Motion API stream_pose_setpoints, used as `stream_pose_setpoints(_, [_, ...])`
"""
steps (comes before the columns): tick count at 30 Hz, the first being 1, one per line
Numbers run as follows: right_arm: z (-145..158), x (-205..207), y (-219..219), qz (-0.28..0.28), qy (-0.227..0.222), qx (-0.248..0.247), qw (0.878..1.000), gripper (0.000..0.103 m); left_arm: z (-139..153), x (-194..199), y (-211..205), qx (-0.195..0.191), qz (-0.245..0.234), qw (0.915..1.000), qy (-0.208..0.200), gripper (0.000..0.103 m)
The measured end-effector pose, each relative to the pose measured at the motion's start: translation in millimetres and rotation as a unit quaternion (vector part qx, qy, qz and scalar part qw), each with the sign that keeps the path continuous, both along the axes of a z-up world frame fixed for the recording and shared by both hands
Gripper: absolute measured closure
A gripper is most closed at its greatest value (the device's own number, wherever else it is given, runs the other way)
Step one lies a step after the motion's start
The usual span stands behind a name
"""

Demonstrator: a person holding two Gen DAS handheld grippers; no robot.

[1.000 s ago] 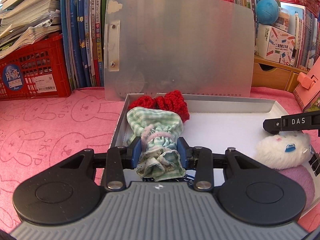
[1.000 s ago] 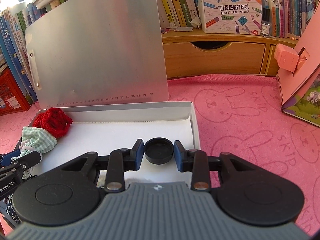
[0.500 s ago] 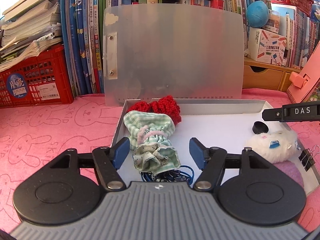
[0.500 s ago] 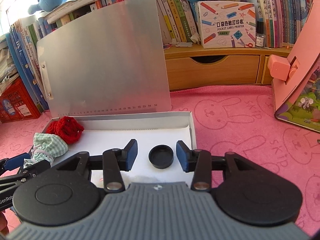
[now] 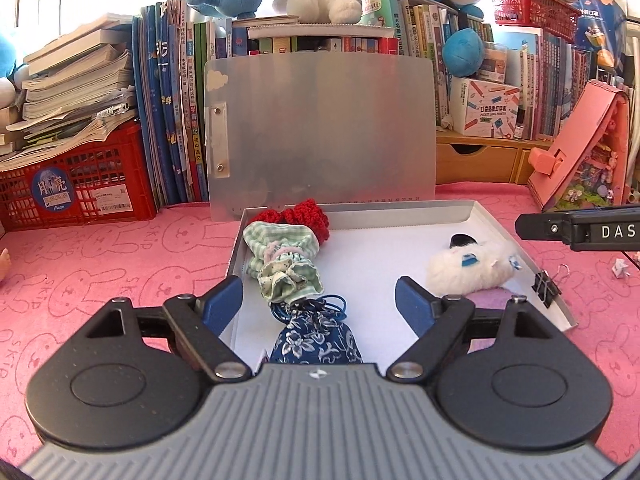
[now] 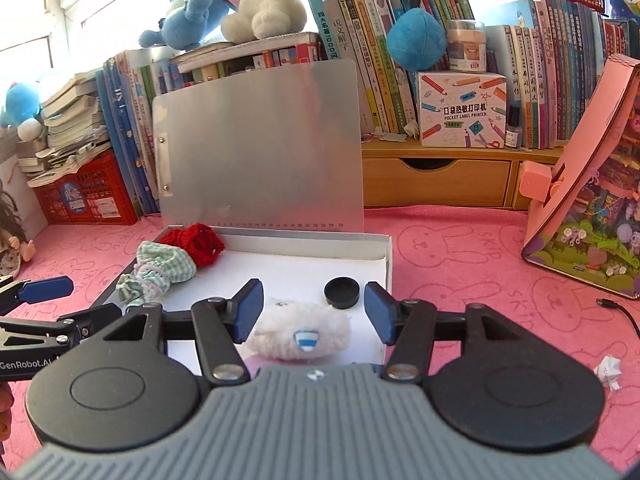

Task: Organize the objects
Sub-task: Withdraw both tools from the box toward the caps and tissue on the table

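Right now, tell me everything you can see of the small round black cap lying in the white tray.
The small round black cap is a low, disc-shaped lid, apparently plastic, with a raised rim and a flat, matte top. It lies flat on the floor of the shallow white tray, near its right wall, just behind the fluffy white plush toy. Nothing grips it: it sits ahead of the open right gripper, whose jaws have just been opening. From the left wrist view, the plush hides most of it.
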State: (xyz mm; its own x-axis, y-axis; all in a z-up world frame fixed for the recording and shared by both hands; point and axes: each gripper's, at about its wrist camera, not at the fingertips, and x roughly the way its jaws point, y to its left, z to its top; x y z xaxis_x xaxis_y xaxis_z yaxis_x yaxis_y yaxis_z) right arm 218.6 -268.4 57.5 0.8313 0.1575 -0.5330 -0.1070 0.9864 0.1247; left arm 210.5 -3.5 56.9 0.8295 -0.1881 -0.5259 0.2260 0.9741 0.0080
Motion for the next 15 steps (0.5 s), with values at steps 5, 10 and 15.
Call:
stream_pose_setpoints(5, [3.7, -43.6, 9.1, 0.038, -0.014, -0.008, 0.999, 0.03, 5.6, -43.1, 6.5, -0.009, -0.02, 0.9997, -0.013, 0.015])
stream_pose_setpoints(10, [-1.2, -85.9, 14.7, 0.074, -0.022, -0.01, 0.997, 0.028, 2.2, -87.6, 13.0, -0.015, -0.04, 0.9989, -0.018, 0.013])
stream_pose_setpoints(15, [-12.4, -120.6, 18.3, 0.108, -0.02, -0.021, 0.994, 0.025, -8.4, -123.4, 19.0, -0.021, -0.053, 0.9983, -0.01, 0.012])
